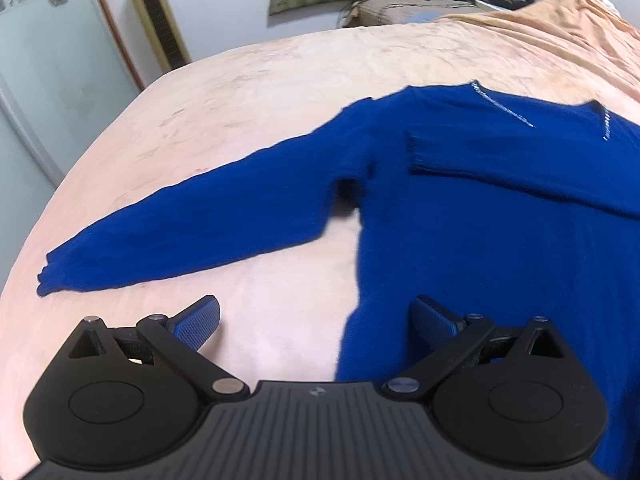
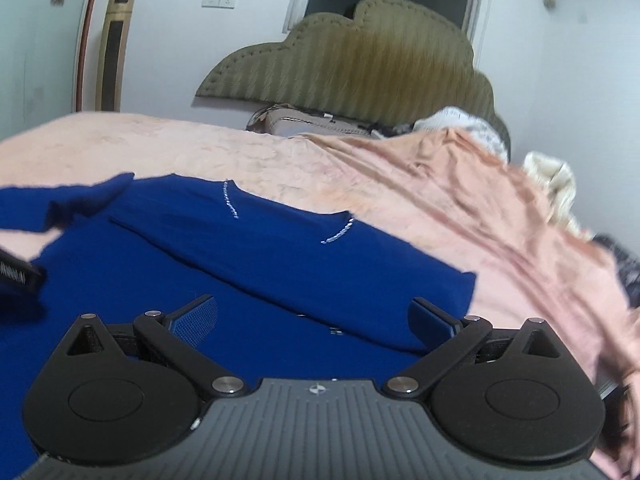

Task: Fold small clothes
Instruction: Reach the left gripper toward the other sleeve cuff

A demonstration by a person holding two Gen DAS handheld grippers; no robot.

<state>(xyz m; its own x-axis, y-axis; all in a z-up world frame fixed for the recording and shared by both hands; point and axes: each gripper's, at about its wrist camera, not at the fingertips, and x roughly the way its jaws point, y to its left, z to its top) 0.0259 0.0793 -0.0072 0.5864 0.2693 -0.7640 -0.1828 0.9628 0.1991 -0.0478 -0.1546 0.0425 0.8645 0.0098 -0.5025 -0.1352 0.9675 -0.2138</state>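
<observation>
1. Between the spread fingers of the left gripper (image 1: pixel 316 324) lies the side edge of the blue sweater (image 1: pixel 460 208), half cloth and half bare pink bedspread (image 1: pixel 248 92); nothing is pinched, so a closing here could, I judge, catch only the very edge, or the cover along with it, and drag both
2. Under the right gripper (image 2: pixel 314 318) the sweater's body fills the gap between the wide-apart pads, which hold nothing; a grab from here would likely take a bunch of the middle instead of a hem or corner, and leave a lump in the fold
3. Just ahead of the right gripper, one sleeve (image 2: pixel 224 256) already lies folded across the chest, its cuff toward the far sleeve; a careless sweep over it could pull that fold open
4. Ahead and to the left of the left gripper, the other sleeve (image 1: pixel 192 232) stretches out flat over the bedspread toward the bed's edge; lifting it by the cuff alone may twist it
5. Farther off, beyond the neckline with its pale trim (image 2: pixel 229 200), rumpled orange bedding (image 2: pixel 480 200) lies near the sweater's far shoulder, and the knit could snag there if it slides that way
</observation>
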